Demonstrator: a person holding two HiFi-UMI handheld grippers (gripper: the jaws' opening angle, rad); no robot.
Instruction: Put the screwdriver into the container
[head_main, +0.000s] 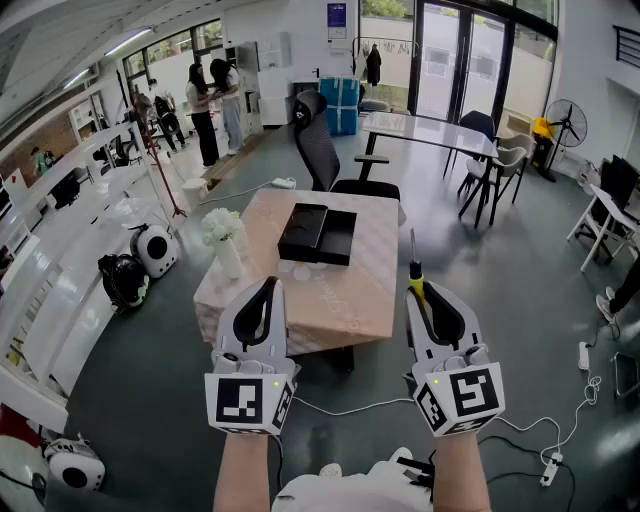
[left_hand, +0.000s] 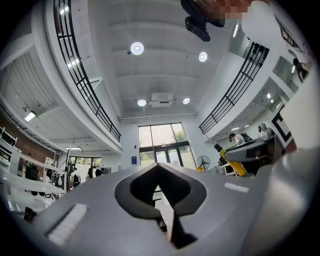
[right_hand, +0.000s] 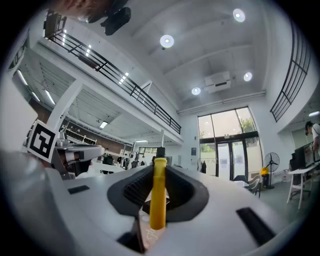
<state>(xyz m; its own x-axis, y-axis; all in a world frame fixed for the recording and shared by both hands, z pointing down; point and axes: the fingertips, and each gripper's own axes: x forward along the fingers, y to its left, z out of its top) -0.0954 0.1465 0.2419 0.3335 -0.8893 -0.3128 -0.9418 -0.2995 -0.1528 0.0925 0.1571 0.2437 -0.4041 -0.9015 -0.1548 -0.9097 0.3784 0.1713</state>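
Note:
The screwdriver (head_main: 415, 276) has a yellow handle and a thin metal shaft that points up and away from me. My right gripper (head_main: 424, 288) is shut on its handle; in the right gripper view the handle (right_hand: 158, 195) stands upright between the jaws. The black container (head_main: 318, 233) lies open on the pink table (head_main: 370, 295), ahead and to the left of that gripper. My left gripper (head_main: 270, 284) hangs over the table's near edge, shut and holding nothing. In the left gripper view its tips (left_hand: 159, 168) meet, and the screwdriver (left_hand: 235, 163) shows at the right.
A vase of white flowers (head_main: 224, 240) stands at the table's left corner. A black office chair (head_main: 325, 150) is behind the table. White round machines (head_main: 155, 248) sit on the floor at left, cables and a power strip (head_main: 550, 468) at right. People stand far back.

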